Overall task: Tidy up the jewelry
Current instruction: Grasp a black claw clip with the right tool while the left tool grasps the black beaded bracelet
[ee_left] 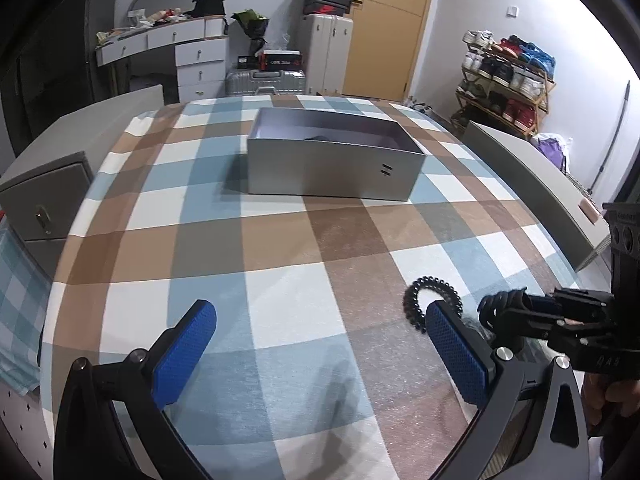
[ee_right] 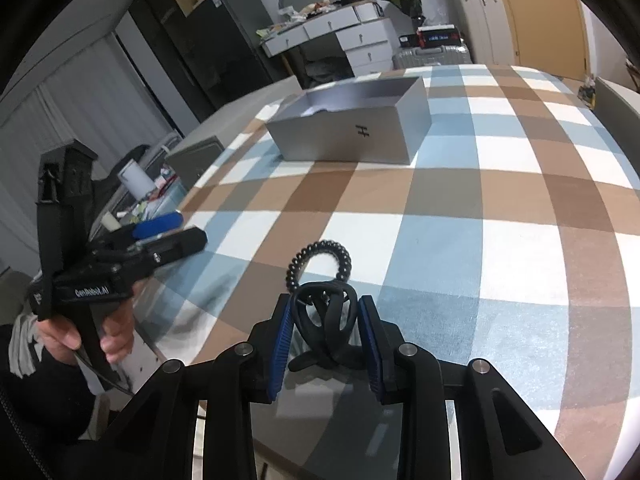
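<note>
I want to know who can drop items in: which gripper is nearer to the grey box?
Neither clearly. The left gripper, open, and the right gripper, shut on the black hair claw, both sit well short of the grey box.

Cloth, card and plastic on the table

The checked tablecloth (ee_left: 280, 248) is matt woven fabric. The open grey box (ee_left: 328, 168) looks like smooth card with a faint satin sheen. The spiral hair tie (ee_right: 320, 264) is glossy black plastic; the hair claw (ee_right: 324, 320) is duller black plastic. The gripper pads (ee_left: 188, 352) are blue textured rubber on black matt frames with shiny metal bolts.
</note>
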